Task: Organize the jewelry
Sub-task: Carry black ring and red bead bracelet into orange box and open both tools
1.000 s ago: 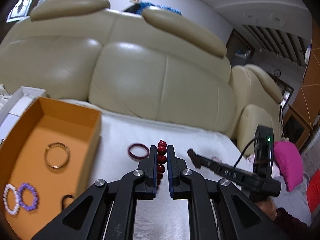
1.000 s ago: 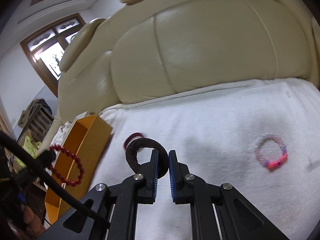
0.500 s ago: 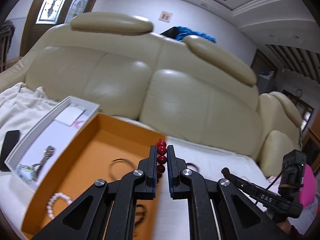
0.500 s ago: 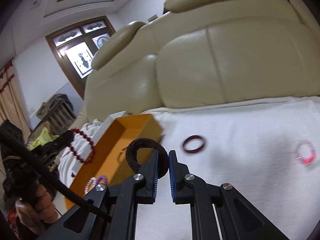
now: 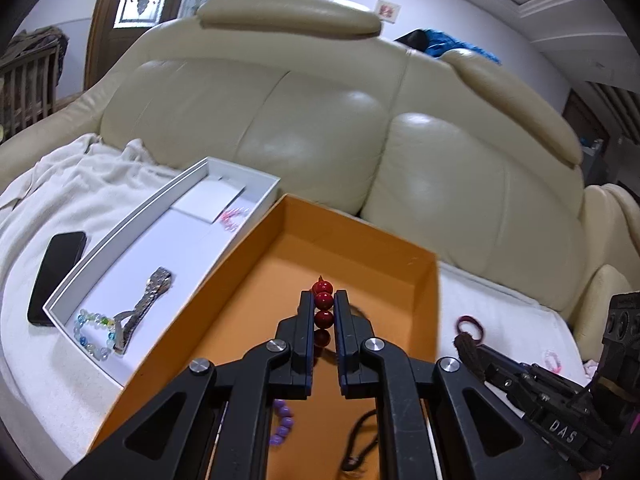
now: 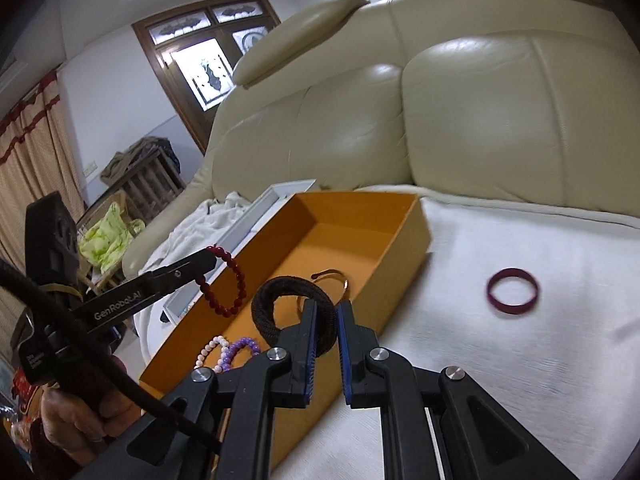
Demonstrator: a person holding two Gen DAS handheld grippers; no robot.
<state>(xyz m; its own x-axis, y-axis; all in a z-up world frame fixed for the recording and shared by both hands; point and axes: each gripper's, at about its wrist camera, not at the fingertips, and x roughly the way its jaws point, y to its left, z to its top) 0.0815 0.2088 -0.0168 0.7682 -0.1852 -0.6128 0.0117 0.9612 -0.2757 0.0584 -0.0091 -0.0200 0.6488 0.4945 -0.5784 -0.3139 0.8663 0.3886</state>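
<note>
Left gripper (image 5: 323,326) clamped on red bead bracelet (image 5: 323,308), over orange box (image 5: 428,300); right gripper (image 6: 325,322) pinching black hair tie (image 6: 276,300) at box's near edge. Best lowered before release, clear of gold bangle (image 6: 340,276). Farther: maroon ring (image 6: 513,291) on white blanket (image 6: 540,360).

Open orange box (image 5: 424,280), seemingly bare far end.

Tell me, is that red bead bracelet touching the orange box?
Apart. The right wrist view shows the red bead bracelet hanging from the left claw, above the orange box.
</note>
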